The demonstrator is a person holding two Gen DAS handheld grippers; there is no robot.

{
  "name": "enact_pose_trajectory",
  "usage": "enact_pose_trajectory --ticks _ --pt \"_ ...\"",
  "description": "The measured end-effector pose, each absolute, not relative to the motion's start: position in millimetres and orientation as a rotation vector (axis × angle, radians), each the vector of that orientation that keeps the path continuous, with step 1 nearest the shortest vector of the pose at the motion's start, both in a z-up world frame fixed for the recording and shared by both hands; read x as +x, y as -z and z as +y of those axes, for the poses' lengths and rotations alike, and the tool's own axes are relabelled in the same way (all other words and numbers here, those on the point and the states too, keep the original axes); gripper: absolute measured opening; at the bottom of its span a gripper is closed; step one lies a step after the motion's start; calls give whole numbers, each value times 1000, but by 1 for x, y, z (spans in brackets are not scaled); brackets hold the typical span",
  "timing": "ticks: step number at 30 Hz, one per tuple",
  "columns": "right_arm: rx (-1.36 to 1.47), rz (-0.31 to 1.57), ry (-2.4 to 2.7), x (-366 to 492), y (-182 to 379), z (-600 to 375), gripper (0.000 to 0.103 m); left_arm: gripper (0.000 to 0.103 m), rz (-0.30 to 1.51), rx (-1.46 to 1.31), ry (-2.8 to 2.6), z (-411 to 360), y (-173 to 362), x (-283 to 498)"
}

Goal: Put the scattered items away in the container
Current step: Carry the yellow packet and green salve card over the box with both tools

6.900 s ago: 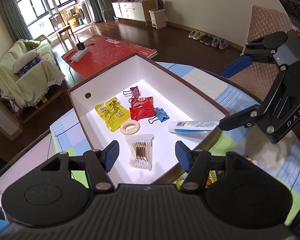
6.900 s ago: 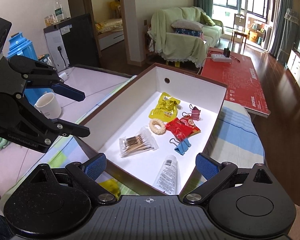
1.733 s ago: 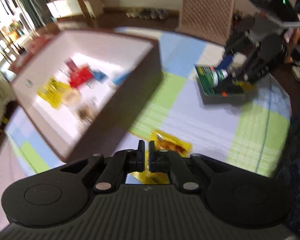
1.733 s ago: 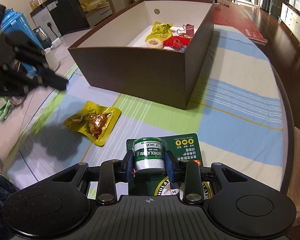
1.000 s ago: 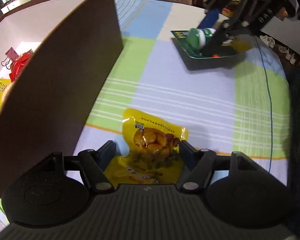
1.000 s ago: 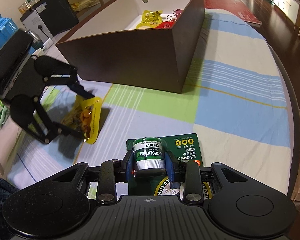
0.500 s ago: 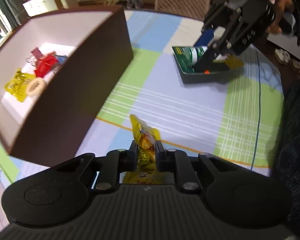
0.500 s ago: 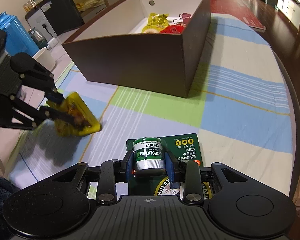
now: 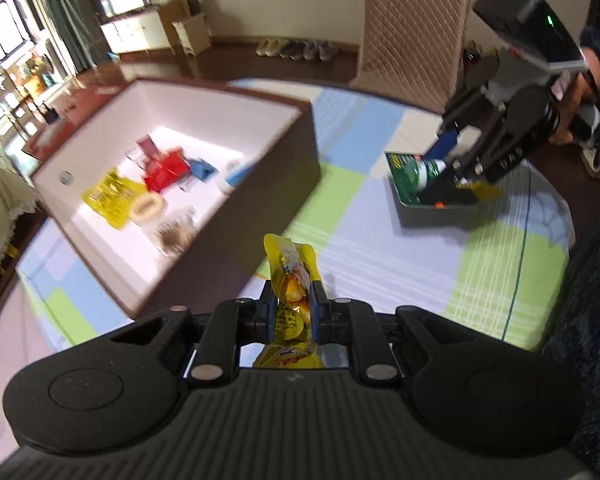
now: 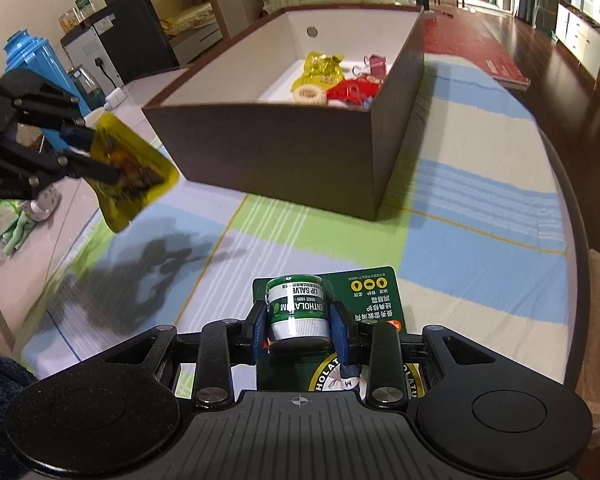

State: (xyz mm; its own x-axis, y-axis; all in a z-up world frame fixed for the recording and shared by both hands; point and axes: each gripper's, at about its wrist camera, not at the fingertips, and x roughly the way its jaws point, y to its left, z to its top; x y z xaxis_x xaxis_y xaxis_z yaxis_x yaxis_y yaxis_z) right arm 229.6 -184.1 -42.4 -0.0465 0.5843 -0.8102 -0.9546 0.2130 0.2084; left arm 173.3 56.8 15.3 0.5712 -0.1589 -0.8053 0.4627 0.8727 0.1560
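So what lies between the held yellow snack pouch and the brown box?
Nothing: the right wrist view shows only bare checked tablecloth between the yellow snack pouch, lifted by the left gripper, and the brown box.

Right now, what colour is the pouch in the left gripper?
Yellow pouch, brownish contents showing through; clearest in the right wrist view.

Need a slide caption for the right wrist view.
Right gripper clamps a green salve jar while the left gripper lifts a yellow snack pouch toward the box.

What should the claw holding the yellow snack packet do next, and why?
Probably carry it sideways over the brown box and let go. The left claw is shut on the yellow packet, which hangs clear of the tablecloth, still outside the box where the other small things lie.
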Motion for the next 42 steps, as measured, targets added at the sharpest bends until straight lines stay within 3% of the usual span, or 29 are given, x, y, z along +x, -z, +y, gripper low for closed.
enact_pose_trajectory --ticks 18,34,42 --pt "-412 727 -1392 268 -51 -159 32 13 735 470 280 85 -80 234" --pt "-427 674 -1424 292 -60 -118 32 14 854 491 407 73 -22 301" --pt "-431 662 -1456 296 -61 -102 32 19 866 448 410 85 -16 293"
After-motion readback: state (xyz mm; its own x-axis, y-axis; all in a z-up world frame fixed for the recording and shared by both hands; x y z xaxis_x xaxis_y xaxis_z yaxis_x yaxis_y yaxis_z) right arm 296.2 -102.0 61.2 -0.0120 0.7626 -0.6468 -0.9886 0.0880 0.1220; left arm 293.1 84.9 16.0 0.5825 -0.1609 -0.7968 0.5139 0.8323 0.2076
